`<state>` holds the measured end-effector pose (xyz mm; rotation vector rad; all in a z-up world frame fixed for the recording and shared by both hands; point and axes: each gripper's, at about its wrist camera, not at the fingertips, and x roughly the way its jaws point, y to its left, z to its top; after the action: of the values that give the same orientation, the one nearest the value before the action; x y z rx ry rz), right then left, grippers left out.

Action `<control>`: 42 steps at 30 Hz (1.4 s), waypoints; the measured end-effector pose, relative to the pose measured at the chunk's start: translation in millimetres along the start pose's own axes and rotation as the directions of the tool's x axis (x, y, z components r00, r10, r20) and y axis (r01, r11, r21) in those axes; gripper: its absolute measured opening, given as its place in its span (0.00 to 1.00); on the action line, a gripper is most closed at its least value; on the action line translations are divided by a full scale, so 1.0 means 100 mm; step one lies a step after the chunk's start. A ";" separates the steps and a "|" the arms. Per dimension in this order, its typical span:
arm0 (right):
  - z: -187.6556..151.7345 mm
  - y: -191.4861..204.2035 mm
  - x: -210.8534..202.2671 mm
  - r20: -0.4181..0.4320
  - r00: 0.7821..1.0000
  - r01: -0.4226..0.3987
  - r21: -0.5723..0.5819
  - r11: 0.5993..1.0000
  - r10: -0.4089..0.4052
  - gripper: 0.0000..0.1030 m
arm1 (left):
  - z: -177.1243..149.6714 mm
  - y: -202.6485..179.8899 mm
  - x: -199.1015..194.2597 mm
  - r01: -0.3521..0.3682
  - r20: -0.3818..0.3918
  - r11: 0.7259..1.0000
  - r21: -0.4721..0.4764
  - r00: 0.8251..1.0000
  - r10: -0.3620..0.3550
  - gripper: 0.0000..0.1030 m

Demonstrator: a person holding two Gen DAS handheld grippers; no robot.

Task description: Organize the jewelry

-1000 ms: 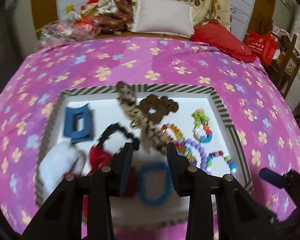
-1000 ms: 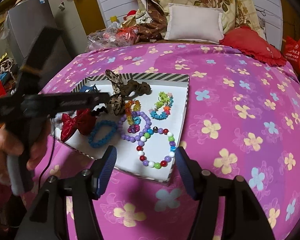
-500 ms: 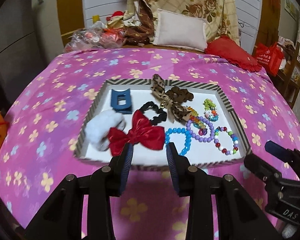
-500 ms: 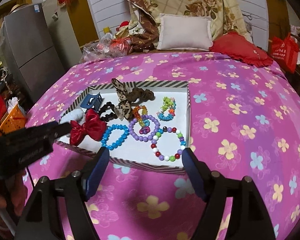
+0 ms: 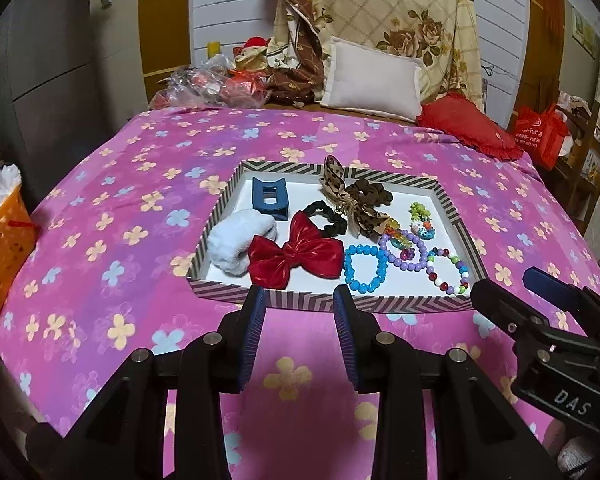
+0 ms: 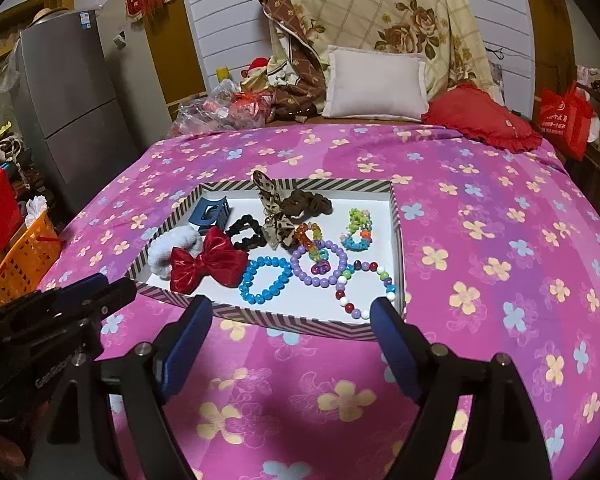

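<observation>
A striped-rim white tray (image 5: 236, 174) (image 6: 396, 216) lies on the pink flowered bedspread. In it lie a red bow (image 5: 296, 256) (image 6: 206, 262), a white fluffy scrunchie (image 5: 236, 246), a blue claw clip (image 5: 269, 196), a black scrunchie (image 5: 326, 218), a leopard bow (image 5: 344, 196), a brown scrunchie (image 6: 306, 202) and several bead bracelets, among them a blue one (image 5: 365, 268) (image 6: 265, 278) and a purple one (image 6: 320, 264). My left gripper (image 5: 300, 304) is open and empty just before the tray's near edge. My right gripper (image 6: 290, 316) is wide open and empty, also short of the tray.
A white pillow (image 5: 374, 78), a red cushion (image 5: 466, 126) and a heap of bags (image 5: 216, 88) lie at the bed's far end. An orange basket (image 5: 2, 256) stands left of the bed. A fridge (image 6: 68, 92) stands at the left, a red bag (image 6: 564, 118) at the right.
Both grippers have pulled back and up from the tray. The left one was over the red bow and blue bracelet; now it is short of the tray's near rim. The items lie unmoved.
</observation>
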<state>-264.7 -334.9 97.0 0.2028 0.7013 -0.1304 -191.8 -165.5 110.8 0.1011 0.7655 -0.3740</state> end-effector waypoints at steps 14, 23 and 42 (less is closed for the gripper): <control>-0.03 0.05 -0.12 0.018 1.000 0.017 -0.006 1.000 -0.017 0.85 | -0.04 -0.01 -0.24 -0.025 0.053 1.000 0.009 0.998 0.024 0.32; -0.05 0.09 -0.18 0.024 1.000 0.018 -0.015 1.000 -0.018 0.86 | -0.05 0.00 -0.28 -0.032 0.054 0.999 0.003 0.998 0.032 0.32; -0.07 0.08 -0.13 0.003 1.000 0.017 -0.020 1.000 -0.017 0.86 | -0.05 0.04 -0.29 -0.037 0.067 0.999 0.003 0.997 0.037 0.32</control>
<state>-277.8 -324.8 101.7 0.1779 0.7015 -0.1403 -212.5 -151.8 126.6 0.1064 0.6954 -0.3421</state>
